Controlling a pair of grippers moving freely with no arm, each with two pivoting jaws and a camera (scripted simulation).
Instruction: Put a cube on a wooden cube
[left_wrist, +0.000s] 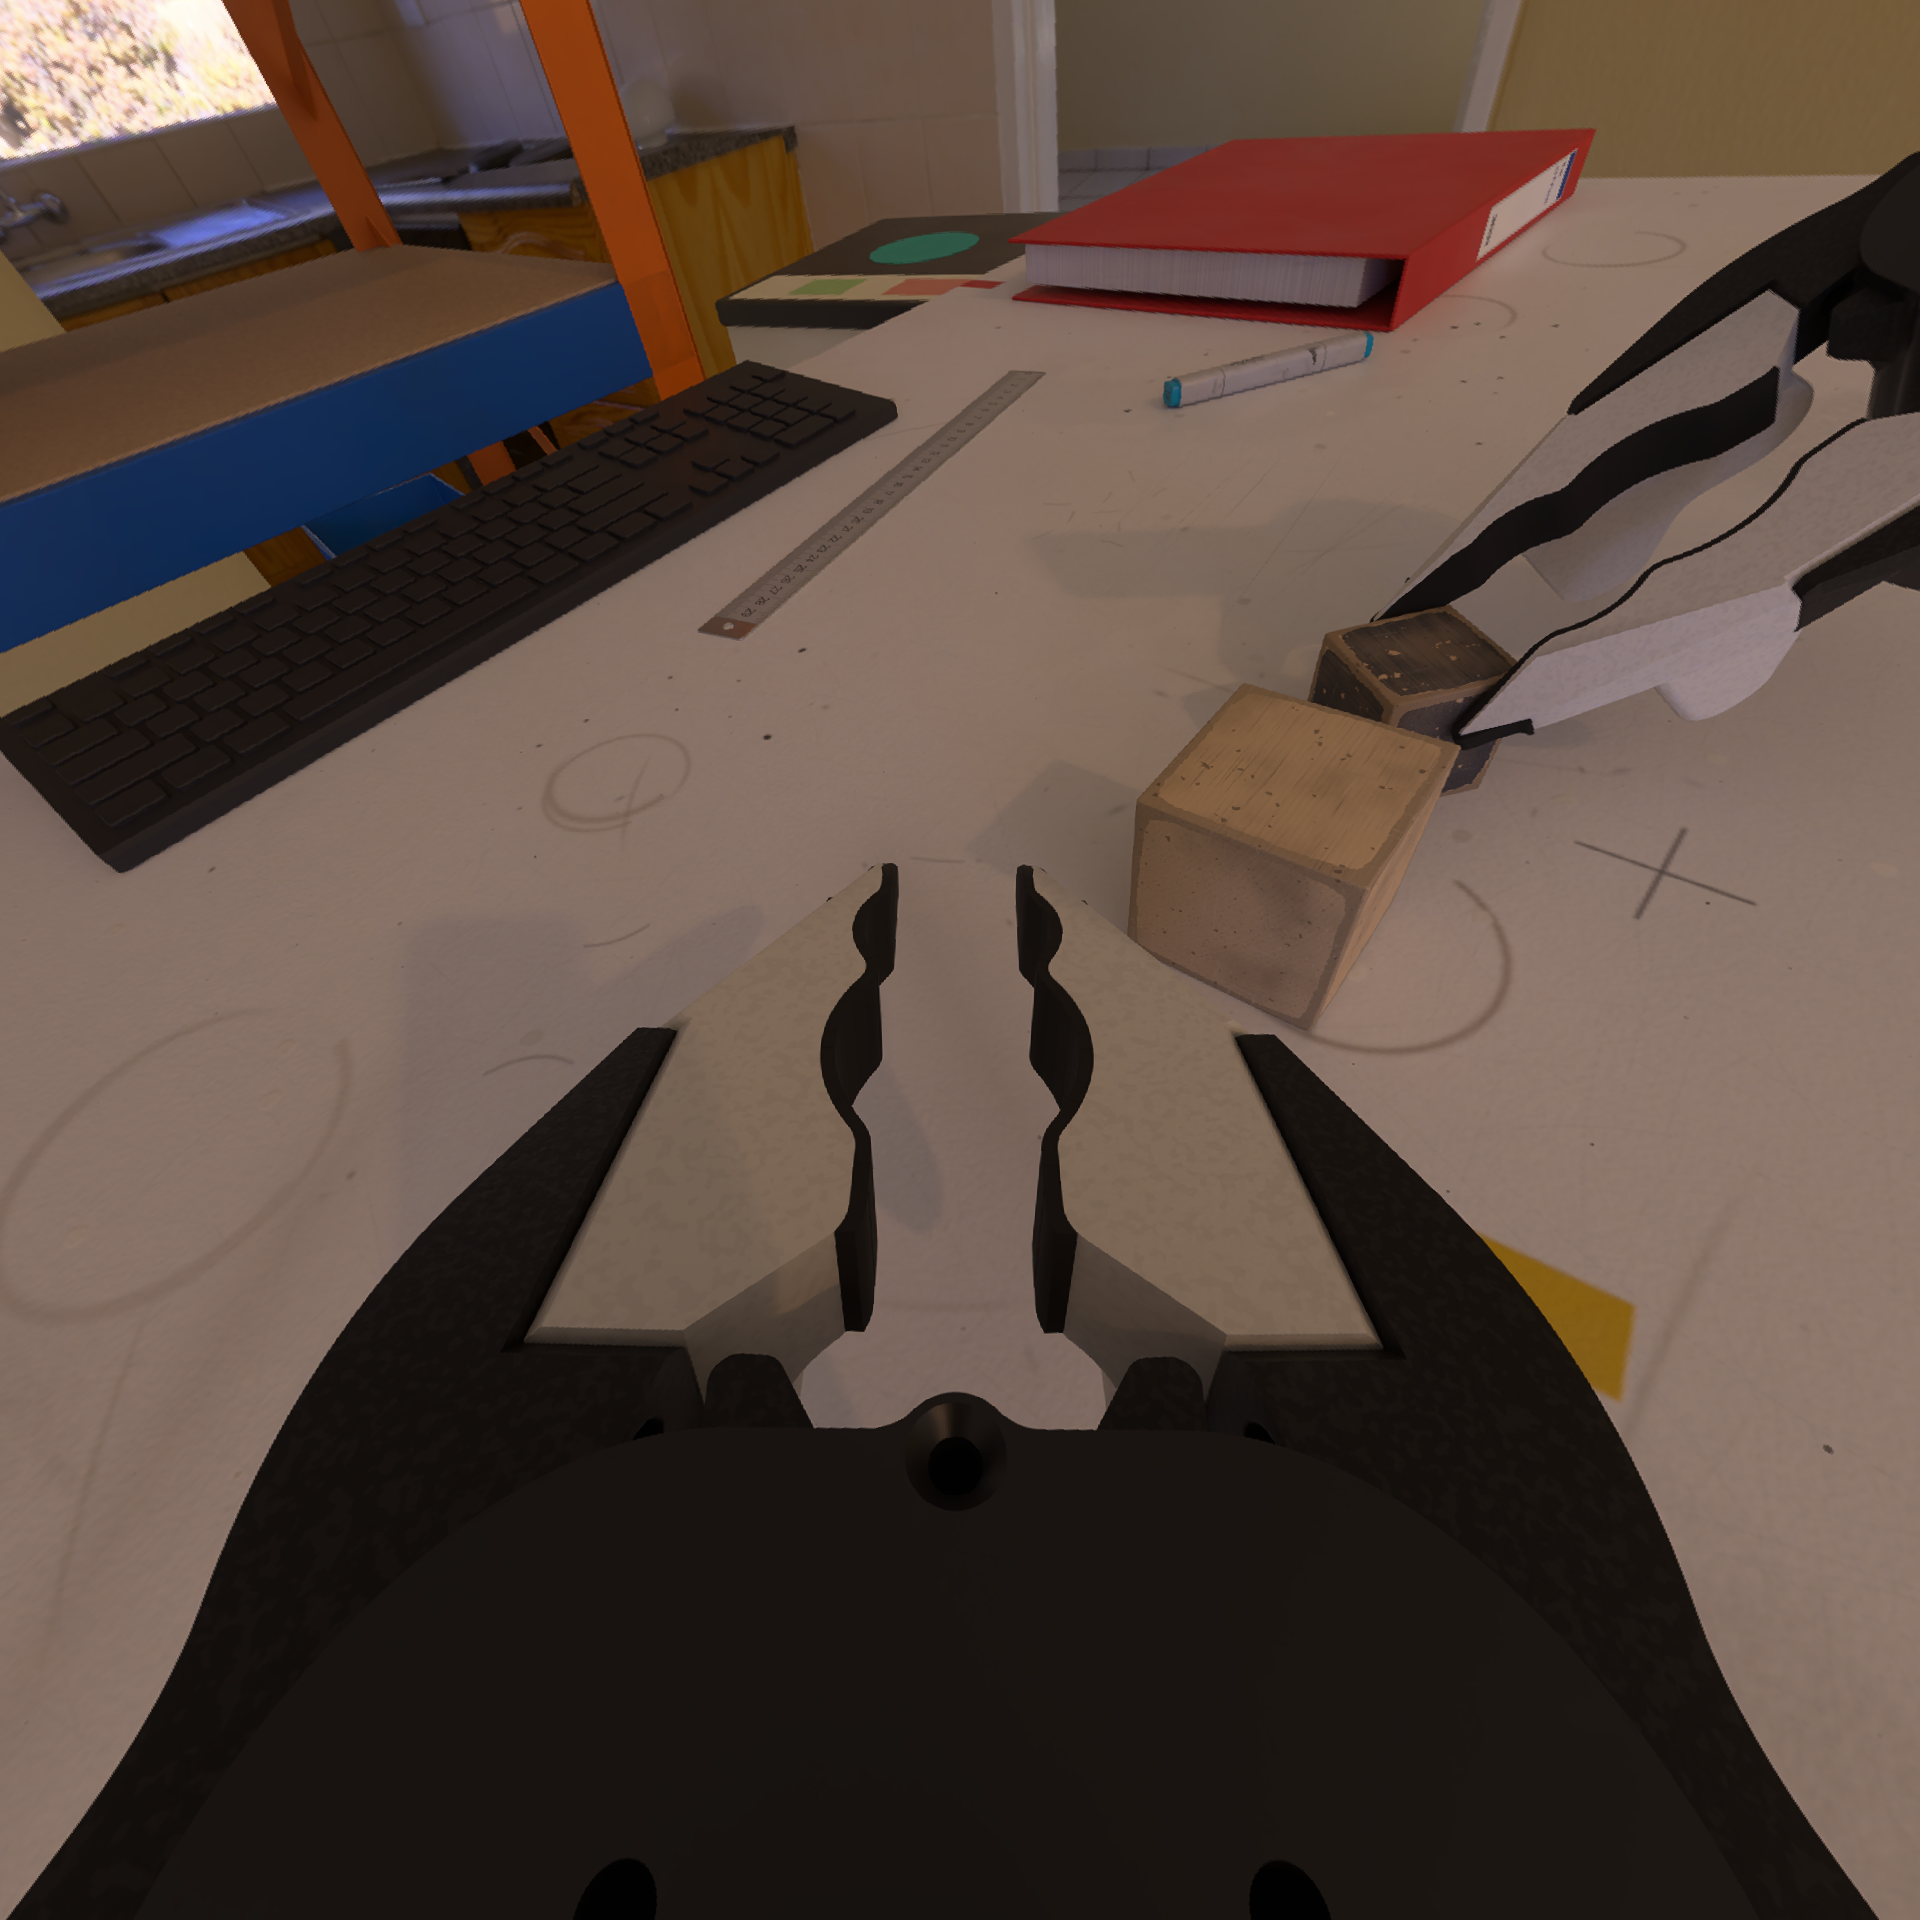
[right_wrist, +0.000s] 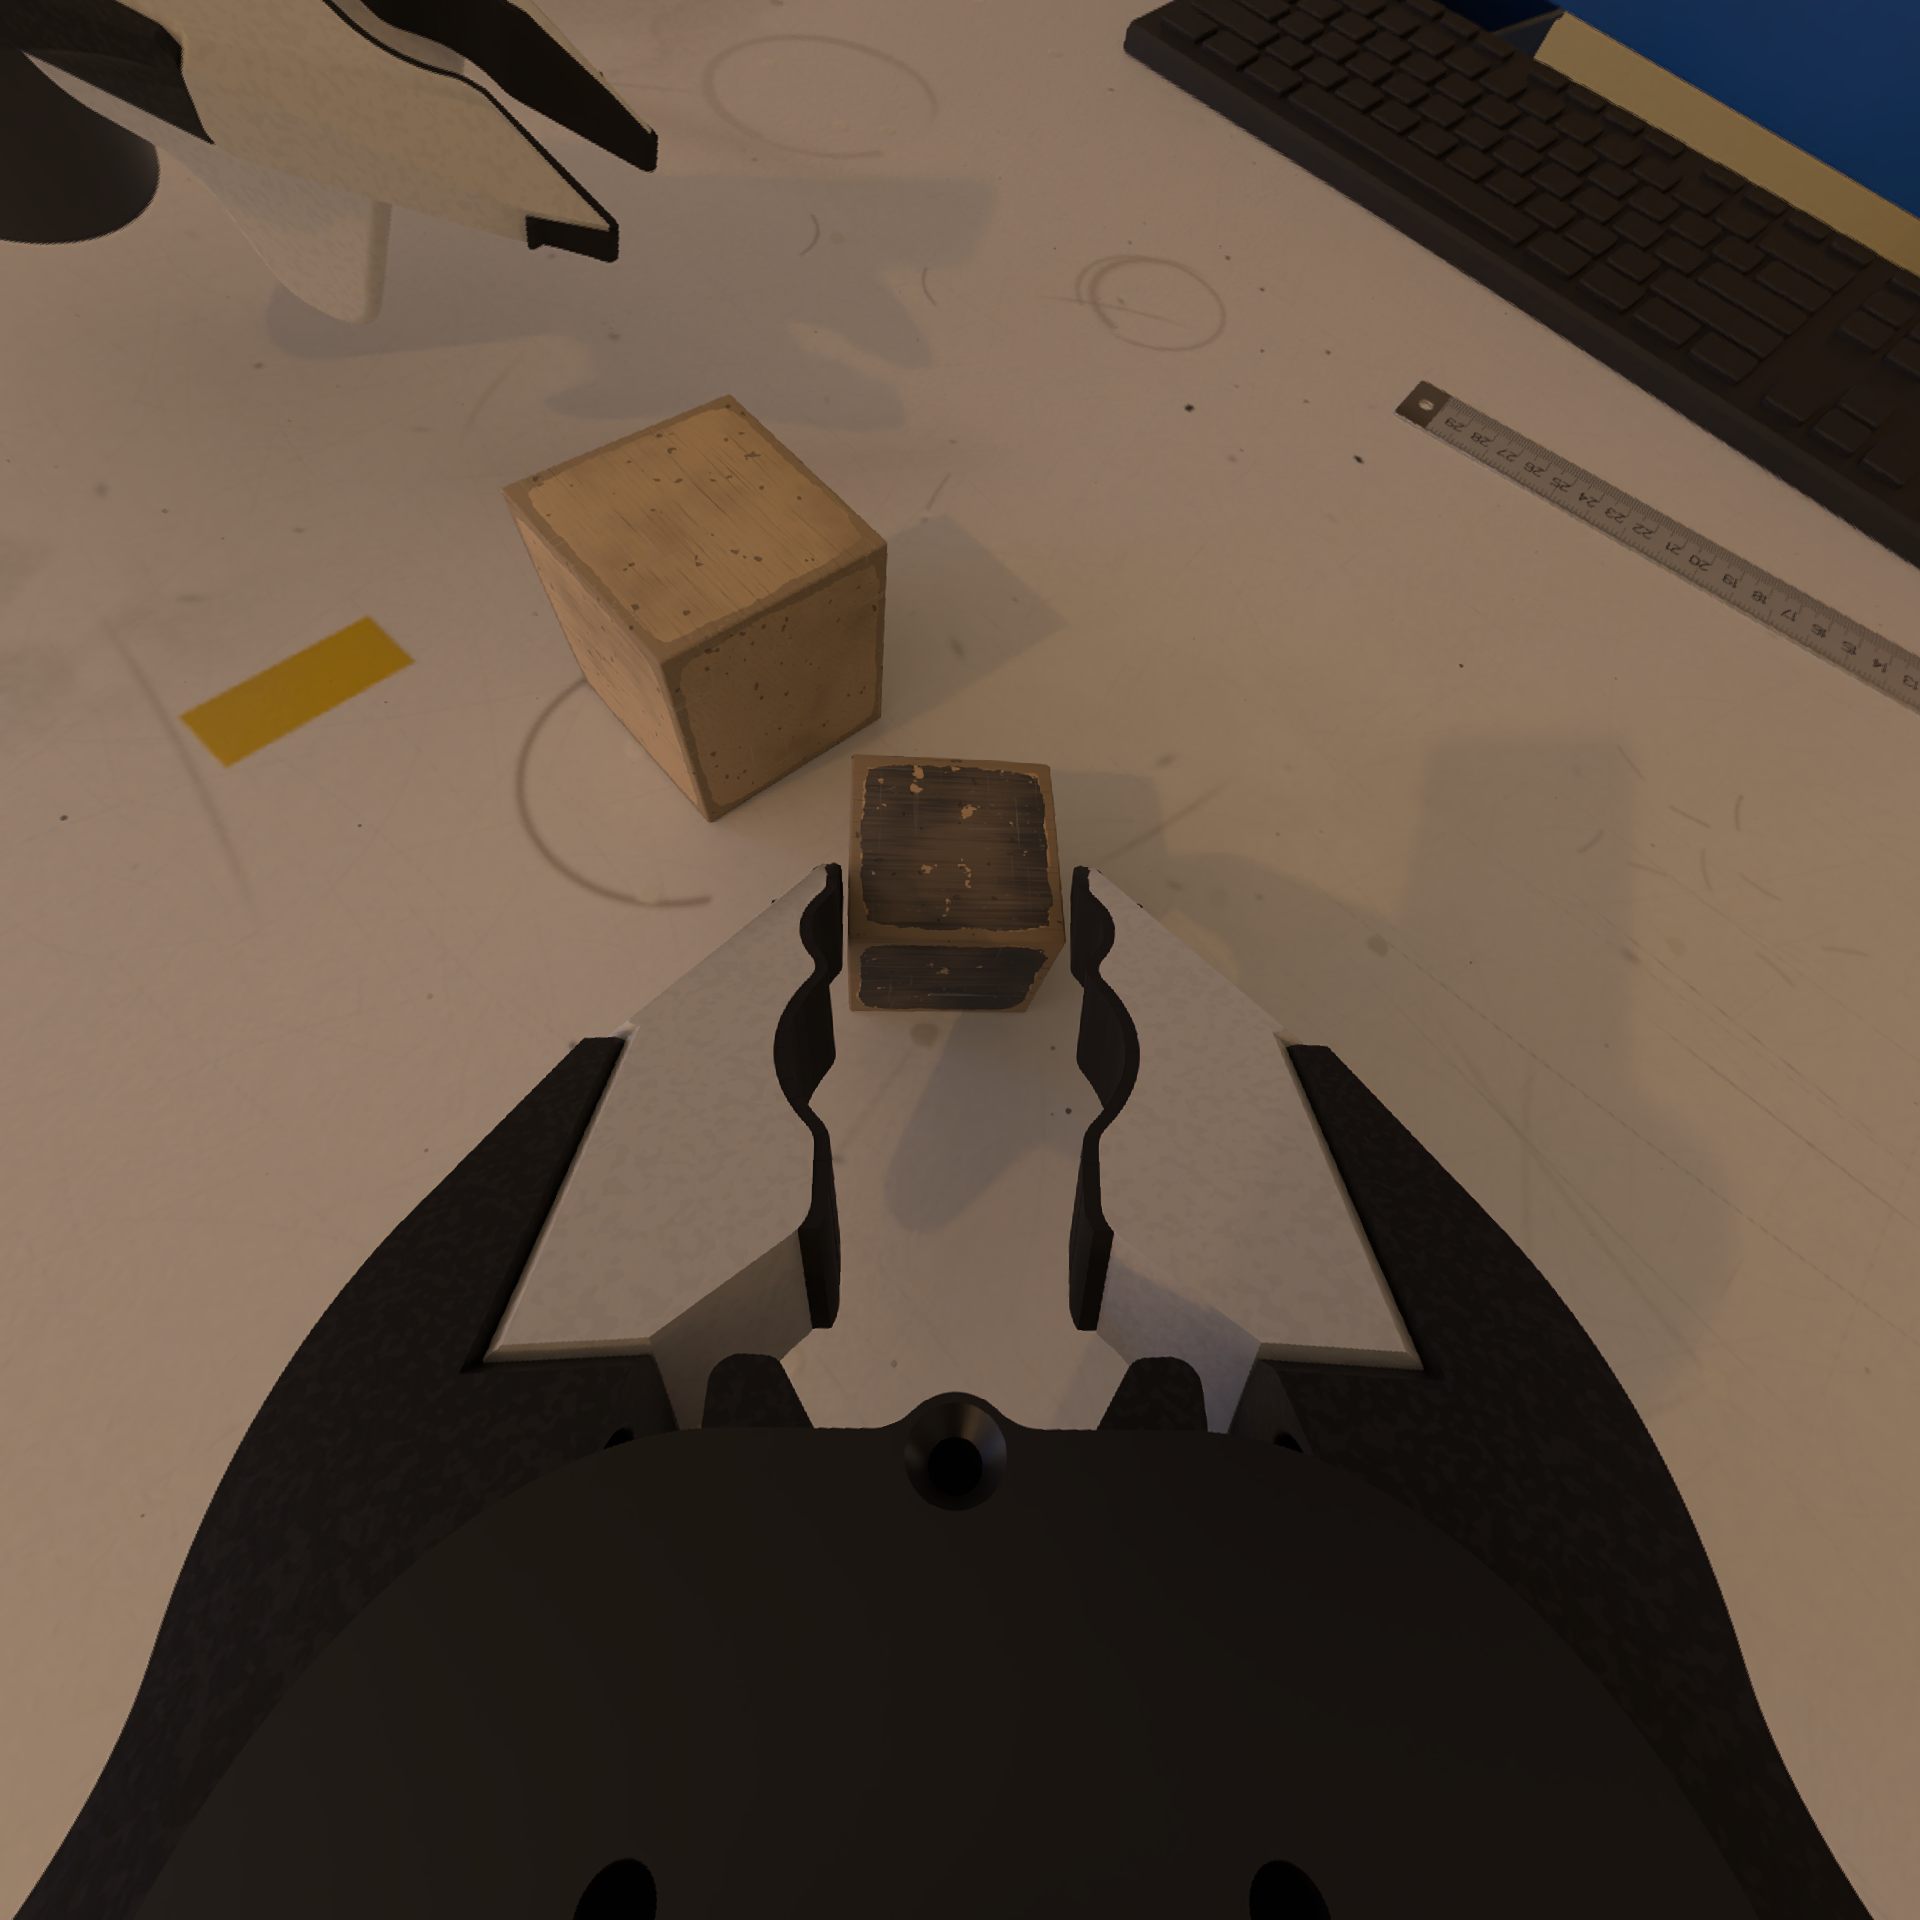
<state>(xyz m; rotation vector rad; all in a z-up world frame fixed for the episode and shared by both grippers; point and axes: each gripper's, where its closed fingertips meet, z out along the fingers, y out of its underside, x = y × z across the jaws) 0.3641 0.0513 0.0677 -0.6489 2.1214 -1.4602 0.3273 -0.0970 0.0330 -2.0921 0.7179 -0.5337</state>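
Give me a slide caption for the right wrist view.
Open right gripper straddling the small dark cube on the white table, beside the larger wooden cube.

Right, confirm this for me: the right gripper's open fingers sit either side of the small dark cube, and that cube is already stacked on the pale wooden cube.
Not stacked. In the right wrist view the small dark cube sits on the table, beside the pale wooden cube, whose top is bare. The rest holds: the right gripper has its open fingers either side of the dark cube.

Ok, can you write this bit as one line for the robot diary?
right gripper: open around dark cube | left gripper: open, empty | wooden cube: bare top
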